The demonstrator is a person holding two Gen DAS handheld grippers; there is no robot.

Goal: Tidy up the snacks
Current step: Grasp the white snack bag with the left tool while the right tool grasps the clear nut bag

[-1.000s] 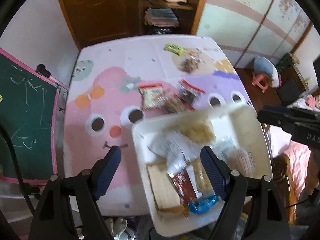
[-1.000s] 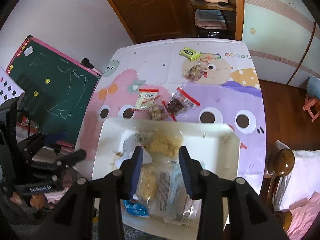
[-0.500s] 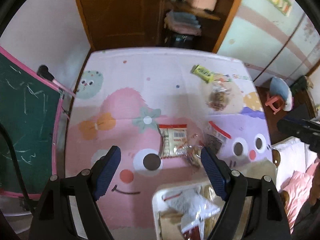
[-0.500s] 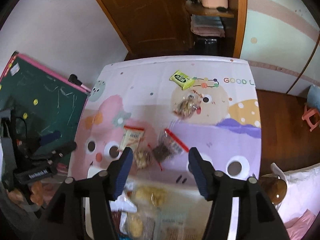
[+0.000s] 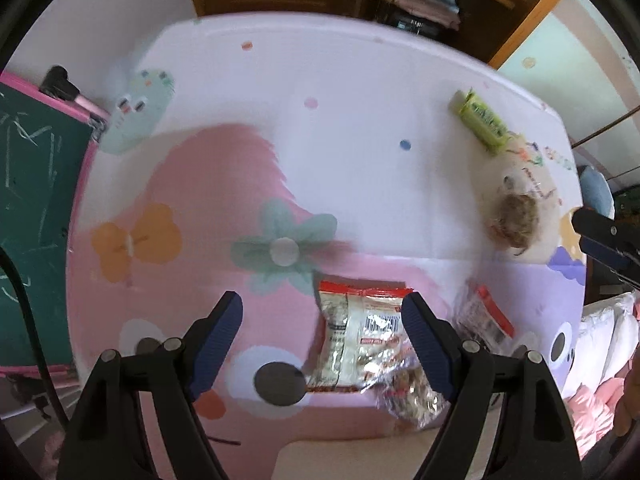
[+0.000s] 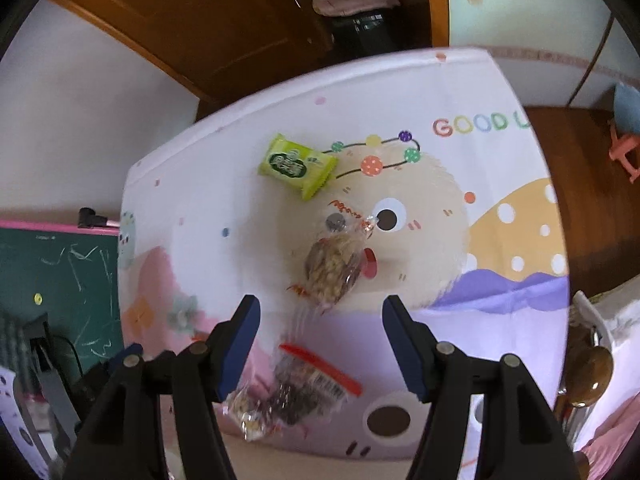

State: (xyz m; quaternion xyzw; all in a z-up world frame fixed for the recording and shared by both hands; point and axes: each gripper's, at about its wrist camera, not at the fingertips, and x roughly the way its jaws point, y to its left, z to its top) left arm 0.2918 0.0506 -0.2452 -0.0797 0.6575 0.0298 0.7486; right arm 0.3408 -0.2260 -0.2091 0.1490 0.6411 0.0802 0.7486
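Note:
Snack packets lie on a cartoon-print table cover [image 5: 248,184]. My left gripper [image 5: 322,340] is open and empty above a red-topped clear packet [image 5: 360,336]; a crinkled nut packet [image 5: 412,396] lies by its right finger. My right gripper [image 6: 320,340] is open and empty, hovering just short of a clear bag of brown snacks [image 6: 334,268]. A green packet [image 6: 296,164] lies beyond it. A dark packet with a red strip [image 6: 308,388] and a small nut packet [image 6: 248,416] lie under the right gripper. The white tray's edge [image 5: 360,456] shows at the bottom.
A green chalkboard with a pink frame [image 5: 36,216] stands left of the table. A wooden door and shelf [image 6: 248,28] are behind the table. A wooden chair knob [image 6: 592,376] and pink bedding [image 5: 596,400] are at the right.
Both grippers have moved forward from over the white tray to over the table's loose packets. The right gripper has opened wider. The tray has dropped almost out of both views.

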